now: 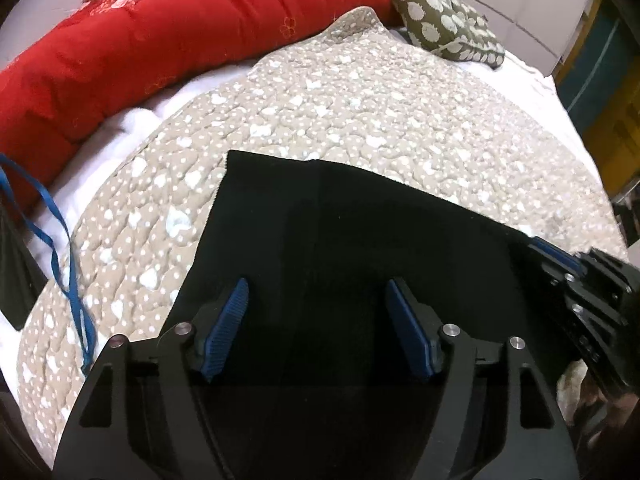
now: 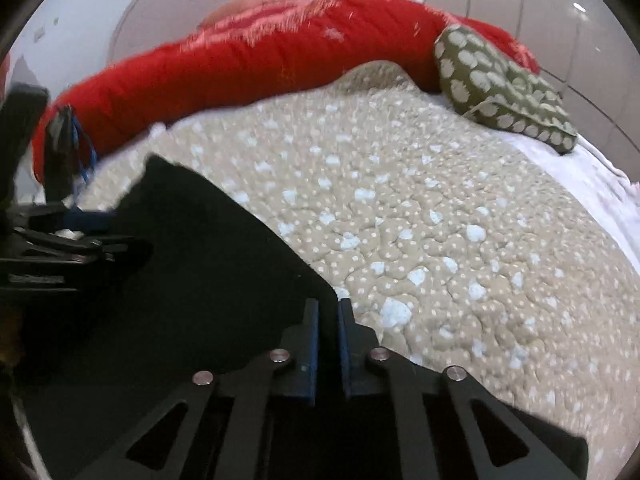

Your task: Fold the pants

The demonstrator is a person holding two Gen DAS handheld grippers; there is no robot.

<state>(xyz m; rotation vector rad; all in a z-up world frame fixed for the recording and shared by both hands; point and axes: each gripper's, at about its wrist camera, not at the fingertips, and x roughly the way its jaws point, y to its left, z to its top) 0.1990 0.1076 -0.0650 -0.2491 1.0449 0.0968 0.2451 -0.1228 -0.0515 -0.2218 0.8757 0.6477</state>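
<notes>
With the black fabric pants spread on the beige dotted quilt low in the frame, the right gripper pinches their corner while the left gripper hovers wide and empty, so a one-sided pull could drag them askew.

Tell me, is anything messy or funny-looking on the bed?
A blue strap trails loosely across the left edge of the dotted beige quilt, like it was dropped there. The black pants lie flat, and the red blanket and green pillow look fine.
</notes>
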